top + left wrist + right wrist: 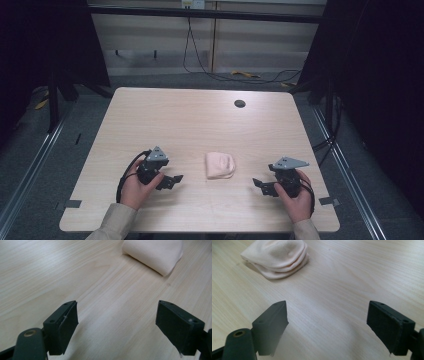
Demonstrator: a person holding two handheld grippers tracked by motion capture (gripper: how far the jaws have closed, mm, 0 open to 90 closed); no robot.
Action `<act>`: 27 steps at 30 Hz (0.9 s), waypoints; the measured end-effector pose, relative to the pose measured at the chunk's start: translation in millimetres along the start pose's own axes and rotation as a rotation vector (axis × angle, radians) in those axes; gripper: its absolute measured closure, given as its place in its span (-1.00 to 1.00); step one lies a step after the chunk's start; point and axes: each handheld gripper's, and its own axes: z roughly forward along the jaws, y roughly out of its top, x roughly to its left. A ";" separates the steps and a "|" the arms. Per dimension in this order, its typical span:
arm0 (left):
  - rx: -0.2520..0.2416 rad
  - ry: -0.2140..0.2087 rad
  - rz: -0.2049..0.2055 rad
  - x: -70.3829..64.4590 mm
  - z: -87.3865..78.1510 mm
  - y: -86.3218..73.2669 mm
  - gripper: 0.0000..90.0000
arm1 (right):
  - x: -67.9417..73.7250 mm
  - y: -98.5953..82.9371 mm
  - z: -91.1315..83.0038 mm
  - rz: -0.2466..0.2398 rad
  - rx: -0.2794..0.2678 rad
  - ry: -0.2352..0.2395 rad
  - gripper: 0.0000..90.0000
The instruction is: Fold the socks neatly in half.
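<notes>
A folded pale pink cloth (220,165) lies on the wooden table (200,120), between my two grippers. My left gripper (176,180) rests to its left, jaws wide apart and empty, pointing right toward the cloth (154,253), which sits at the top of the left gripper view. To the cloth's right, my right gripper (258,184) points left with its jaws spread and nothing between them. In the right gripper view the cloth (277,257) shows its layered folded edges at the upper left. Neither gripper touches the cloth.
A round dark cable hole (240,103) sits near the table's far right edge. Cables (210,70) run over the floor behind the table. Dark frame posts (52,95) stand at both sides. Bare wood surrounds the cloth.
</notes>
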 end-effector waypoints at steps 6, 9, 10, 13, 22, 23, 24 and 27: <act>0.011 0.010 0.005 6.7 -8.7 -7.8 -0.60 | -5.0 -6.4 -8.3 0.012 0.003 -0.010 -0.64; 0.010 0.019 0.002 10.2 -12.5 -11.4 -0.60 | -8.9 -10.8 -10.2 0.012 0.009 -0.013 -0.64; 0.011 0.017 0.002 11.3 -14.4 -12.6 -0.60 | -9.3 -11.8 -11.0 0.017 0.013 -0.015 -0.64; 0.012 0.017 0.007 14.1 -18.6 -16.4 -0.60 | -10.6 -14.5 -13.8 0.015 0.014 -0.015 -0.63; 0.010 0.044 0.009 22.0 -32.8 -28.7 -0.60 | -14.2 -21.2 -19.2 0.012 0.019 -0.026 -0.63; 0.009 0.044 0.006 22.5 -34.2 -30.5 -0.60 | -14.8 -22.1 -19.5 0.013 0.022 -0.028 -0.63; 0.010 0.048 0.009 23.3 -35.8 -32.4 -0.60 | -15.3 -23.1 -19.7 0.014 0.027 -0.029 -0.63; 0.007 0.053 0.004 25.1 -40.9 -38.6 -0.60 | -16.2 -24.9 -19.9 0.015 0.038 -0.035 -0.63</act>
